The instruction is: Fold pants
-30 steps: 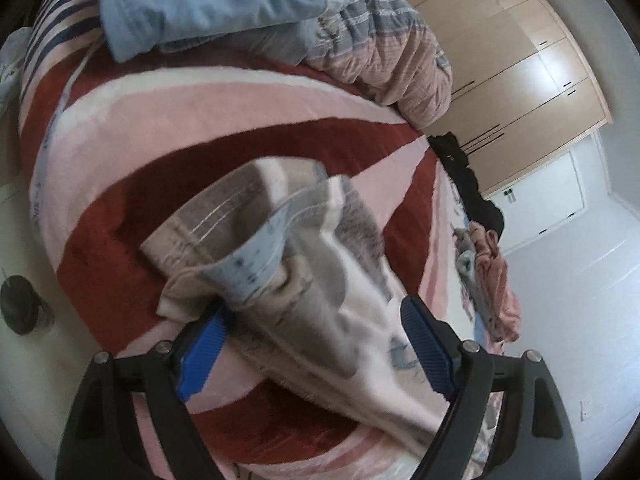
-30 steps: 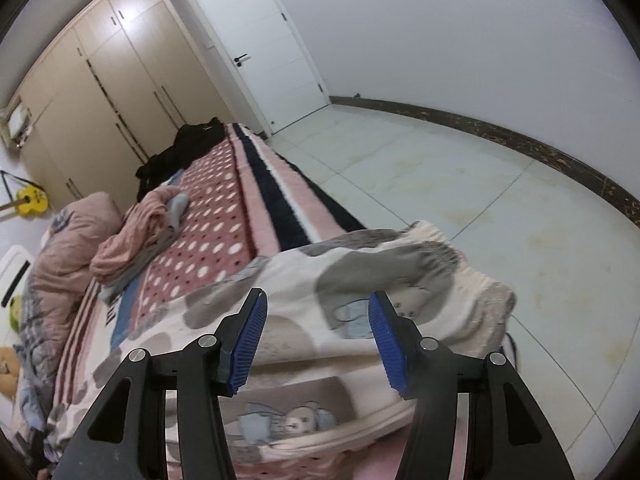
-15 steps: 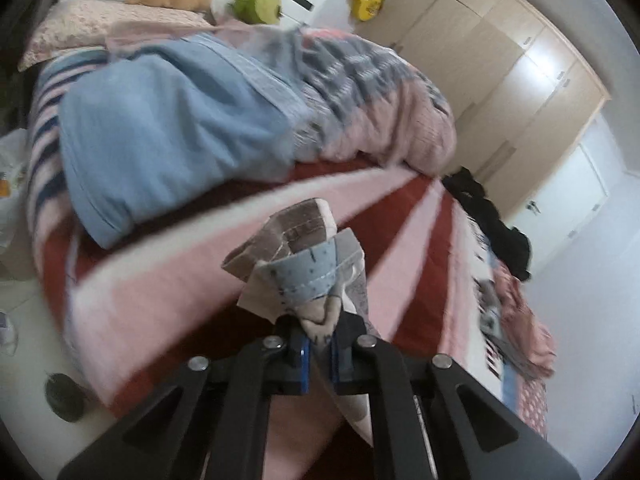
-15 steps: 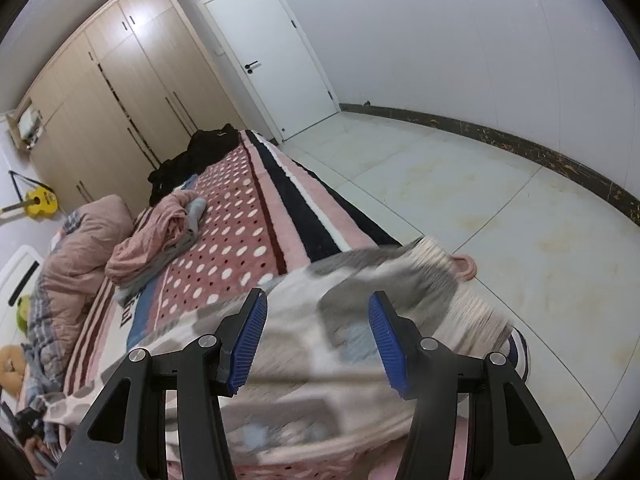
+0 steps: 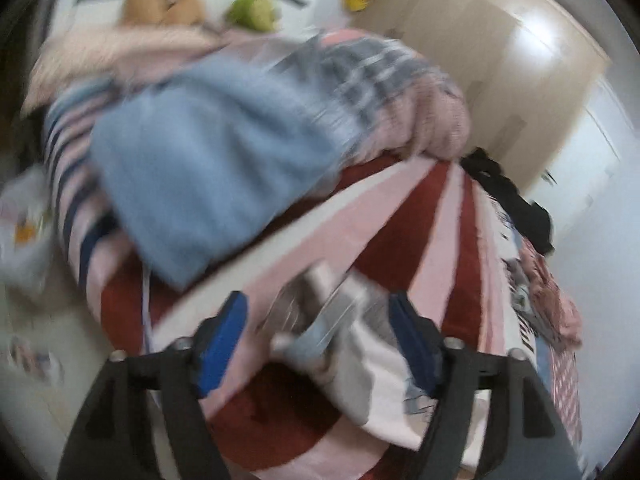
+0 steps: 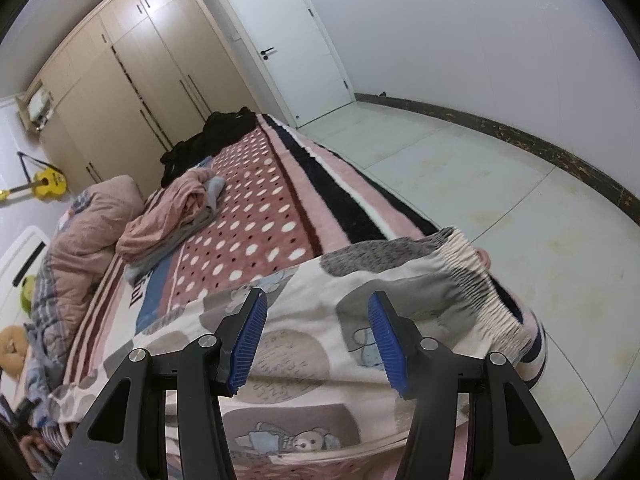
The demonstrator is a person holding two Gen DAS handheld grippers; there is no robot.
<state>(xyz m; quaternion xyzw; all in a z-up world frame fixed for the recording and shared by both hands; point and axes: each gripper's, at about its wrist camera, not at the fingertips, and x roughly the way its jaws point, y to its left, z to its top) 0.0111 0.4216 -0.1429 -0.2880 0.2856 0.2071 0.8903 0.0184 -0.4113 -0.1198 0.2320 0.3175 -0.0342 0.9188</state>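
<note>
**Both tools over the pants, neither gripping**

My left tool [image 5: 318,332]: jaws have just been opening and now stand wide, blue pads clear of the cloth. A bunched end of the pants [image 5: 320,320] lies between them, released, resting on the bed. This view is badly blurred; I cannot tell which part of the garment it is.

My right tool [image 6: 318,336]: jaws parted at a middling width, hanging above the pants [image 6: 320,380], pads not pressing on the fabric. The cloth beneath is pale with grey patches and small bear prints. The gathered elastic waistband [image 6: 484,292] lies to the right of the tool, at the edge of the bed toward the floor [image 6: 500,184].

Pants lie spread across the near end of the bed, on the blanket [image 6: 260,216], which is pink with white dots and dark stripes in the right view, and red, pink and white bands [image 5: 400,220] in the left view.

Farther out, left view: a light blue garment [image 5: 200,168] heaped on the bed, a pink and grey quilt [image 5: 400,92] behind it, an orange plush toy [image 5: 164,0] and a green one [image 5: 252,12] at the head.

Right view: crumpled pink clothing [image 6: 172,216] on the dotted blanket, a black heap [image 6: 212,136] beyond it, pale wooden wardrobes [image 6: 140,80], a white door [image 6: 288,40], a yellow toy guitar [image 6: 48,184] against the wall.
</note>
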